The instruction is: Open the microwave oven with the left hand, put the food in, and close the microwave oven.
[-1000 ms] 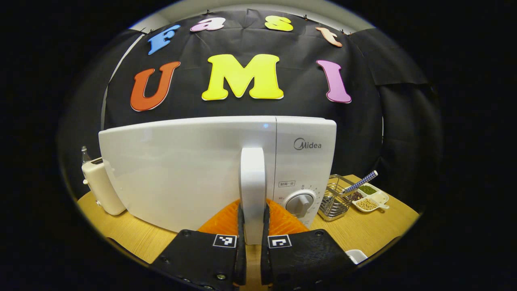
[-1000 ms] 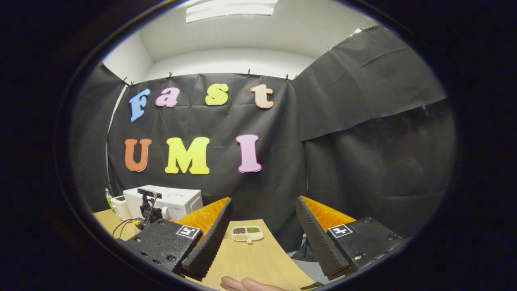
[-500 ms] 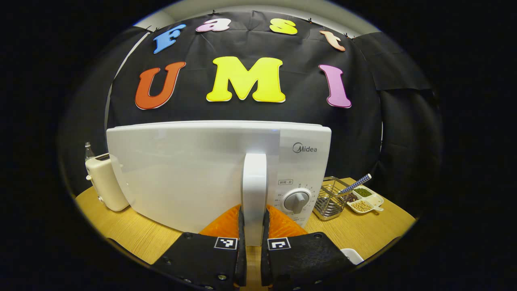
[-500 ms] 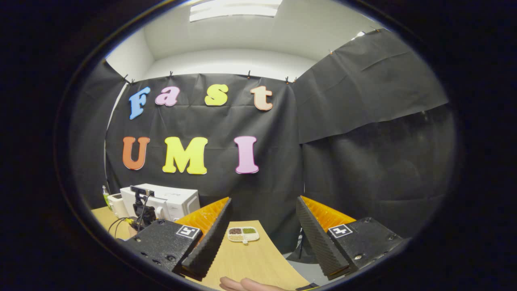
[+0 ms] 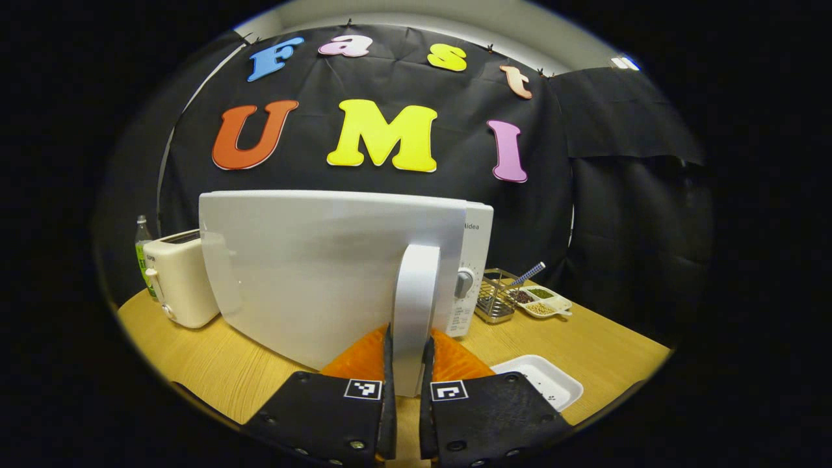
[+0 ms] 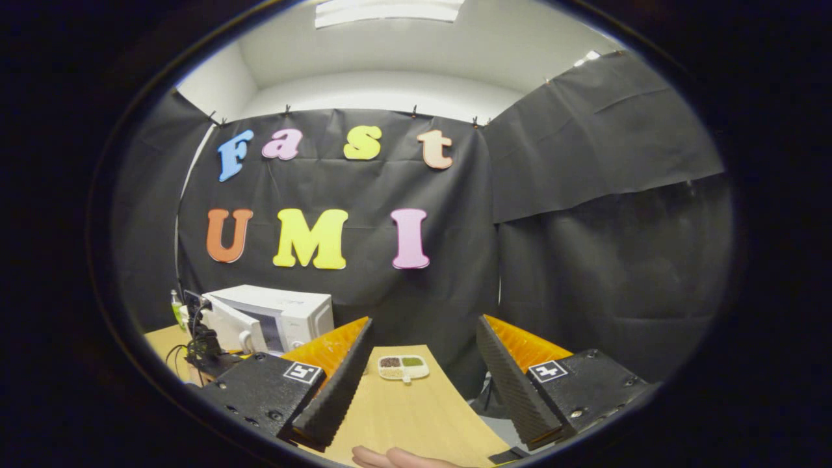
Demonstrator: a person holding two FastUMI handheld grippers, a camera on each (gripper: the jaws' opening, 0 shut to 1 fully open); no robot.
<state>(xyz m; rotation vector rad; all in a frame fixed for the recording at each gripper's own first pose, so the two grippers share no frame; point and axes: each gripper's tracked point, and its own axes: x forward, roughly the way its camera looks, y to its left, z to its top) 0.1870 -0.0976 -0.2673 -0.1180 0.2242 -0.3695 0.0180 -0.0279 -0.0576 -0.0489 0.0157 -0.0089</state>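
Pinching door handle (image 5: 413, 305) with left gripper (image 5: 407, 364), microwave door (image 5: 325, 266) standing ajar; right gripper (image 6: 416, 364) hanging spread wide.

A staged kitchen corner inside a recording booth: black cloth (image 6: 585, 195) hangs clipped along plain white walls beneath a ceiling light panel (image 6: 387, 10), and a wooden worktop (image 5: 604, 351) carries a microwave oven (image 5: 325, 273), a toaster (image 5: 179, 279) and a divided dish of beans (image 5: 543, 302).
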